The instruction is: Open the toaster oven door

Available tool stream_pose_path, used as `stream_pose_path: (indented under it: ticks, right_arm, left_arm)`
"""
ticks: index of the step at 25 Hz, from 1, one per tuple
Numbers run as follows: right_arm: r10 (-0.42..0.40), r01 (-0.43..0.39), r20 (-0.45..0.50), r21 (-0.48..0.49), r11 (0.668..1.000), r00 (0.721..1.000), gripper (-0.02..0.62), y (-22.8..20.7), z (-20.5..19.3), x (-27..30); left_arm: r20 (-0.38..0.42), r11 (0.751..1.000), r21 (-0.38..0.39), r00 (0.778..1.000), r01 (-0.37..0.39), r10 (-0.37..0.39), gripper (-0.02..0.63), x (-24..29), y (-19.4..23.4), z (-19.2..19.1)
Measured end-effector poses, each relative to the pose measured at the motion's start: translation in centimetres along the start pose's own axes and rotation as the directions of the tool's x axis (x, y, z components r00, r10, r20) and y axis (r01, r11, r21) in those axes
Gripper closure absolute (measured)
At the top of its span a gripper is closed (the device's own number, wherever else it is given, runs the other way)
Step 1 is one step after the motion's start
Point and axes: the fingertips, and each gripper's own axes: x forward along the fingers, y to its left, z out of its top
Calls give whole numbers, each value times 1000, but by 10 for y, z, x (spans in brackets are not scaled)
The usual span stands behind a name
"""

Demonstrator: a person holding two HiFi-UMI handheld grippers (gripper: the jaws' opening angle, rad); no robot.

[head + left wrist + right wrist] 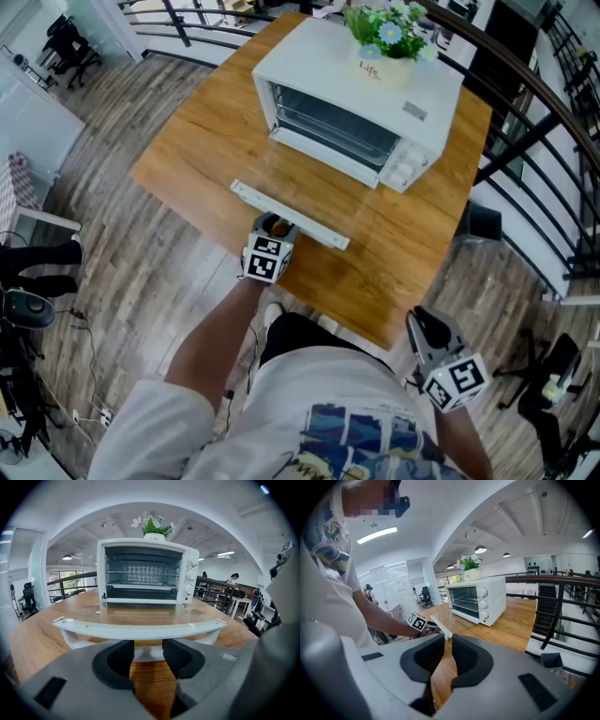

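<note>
A white toaster oven (356, 103) stands on the wooden table (211, 127). Its glass door (309, 183) lies folded down flat, with the white bar handle (291, 214) at the front. My left gripper (272, 228) sits right at the middle of that handle. In the left gripper view its jaws stand apart just below and short of the handle (140, 630), with bare wood showing in the gap: the left gripper (148, 656) is open. The oven's racks (140, 585) are in plain sight. My right gripper (422, 328) hangs shut and empty off the table's near right corner, away from the oven (478, 602).
A pot of flowers (386, 42) rests on top of the oven. Three knobs (408, 169) line the oven's right side. A dark railing (534, 103) runs behind and to the right of the table. Wood floor lies to the left, with chairs (28, 272).
</note>
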Motion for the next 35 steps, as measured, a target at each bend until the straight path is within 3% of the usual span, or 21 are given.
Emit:
stream_pose_path:
  ticks: [14, 25, 35]
  right_arm:
    - [-54, 54, 5, 15, 998, 999, 546, 19, 8, 12]
    - [-109, 107, 47, 39, 993, 993, 552, 78, 38, 26]
    - [-222, 215, 67, 92, 972, 973, 554, 110, 27, 5]
  left_arm:
    - [5, 1000, 2, 1000, 6, -6, 422, 6, 1, -10]
    - [-1, 1000, -2, 1000, 20, -20, 423, 6, 0, -10]
    - [-2, 1000, -7, 1000, 29, -29, 425, 7, 0, -12]
